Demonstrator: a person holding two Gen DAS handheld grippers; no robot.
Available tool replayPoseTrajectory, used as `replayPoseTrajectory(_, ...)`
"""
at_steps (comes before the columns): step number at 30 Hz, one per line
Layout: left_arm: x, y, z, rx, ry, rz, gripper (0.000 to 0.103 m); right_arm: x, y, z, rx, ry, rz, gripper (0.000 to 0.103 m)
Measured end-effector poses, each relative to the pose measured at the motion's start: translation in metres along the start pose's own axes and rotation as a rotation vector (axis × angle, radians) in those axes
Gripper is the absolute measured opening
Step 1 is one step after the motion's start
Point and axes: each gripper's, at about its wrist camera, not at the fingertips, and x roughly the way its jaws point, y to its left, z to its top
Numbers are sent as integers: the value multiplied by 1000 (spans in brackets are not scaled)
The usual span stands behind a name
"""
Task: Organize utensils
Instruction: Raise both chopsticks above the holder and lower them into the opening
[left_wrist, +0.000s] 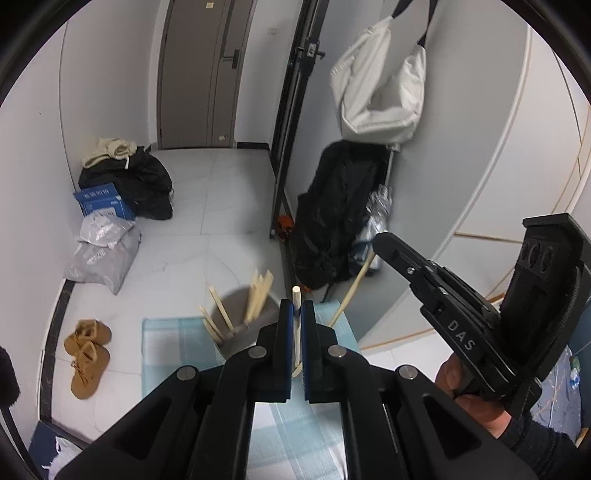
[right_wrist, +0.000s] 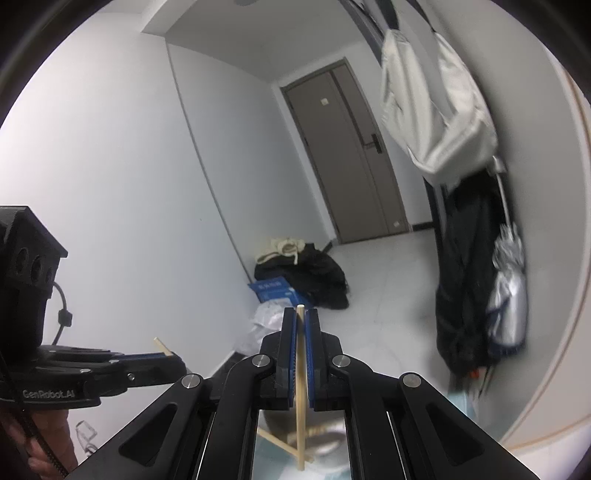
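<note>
My left gripper (left_wrist: 296, 304) is shut on a pale wooden chopstick (left_wrist: 296, 295) that stands upright between its blue pads. Just beyond it, a grey holder cup (left_wrist: 242, 334) with several chopsticks (left_wrist: 258, 295) sits on a light blue checked cloth (left_wrist: 166, 343). In the left wrist view my right gripper (left_wrist: 382, 240) hangs higher at the right, with a second chopstick (left_wrist: 352, 290) slanting down from it. The right wrist view shows the right gripper (right_wrist: 301, 314) shut on that chopstick (right_wrist: 301, 369), above the holder cup (right_wrist: 328, 435). The left gripper (right_wrist: 177, 360) shows at the left.
Brown shoes (left_wrist: 86, 356), grey parcels (left_wrist: 101, 254), a blue box (left_wrist: 103, 201) and a pile of dark clothes (left_wrist: 144, 181) lie on the pale tiled floor. A white bag (left_wrist: 380, 85), a black coat (left_wrist: 332, 218) and a silver umbrella (right_wrist: 508, 295) hang at the right wall.
</note>
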Motion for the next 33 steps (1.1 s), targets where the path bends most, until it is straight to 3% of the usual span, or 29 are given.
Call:
replayPoseTrajectory(8, 9, 25, 24, -2, -4, 29, 0, 36, 14, 38, -55, -26, 36, 4)
replayPoseTrajectory(14, 21, 45, 32, -20, -10, 57, 0, 71, 18, 46, -67, -10, 58, 4)
replayPoseTrajectory(23, 41, 62, 22, 8, 18, 100, 0, 119, 15, 23, -52, 56, 0, 4)
replayPoseTrajectory(26, 49, 66, 18, 7, 49, 69, 0, 123, 15, 17, -67, 61, 6, 4)
replayPoseTrajectory(33, 60, 68, 13, 20, 67, 79, 0, 121, 20, 7, -137, 61, 23, 4)
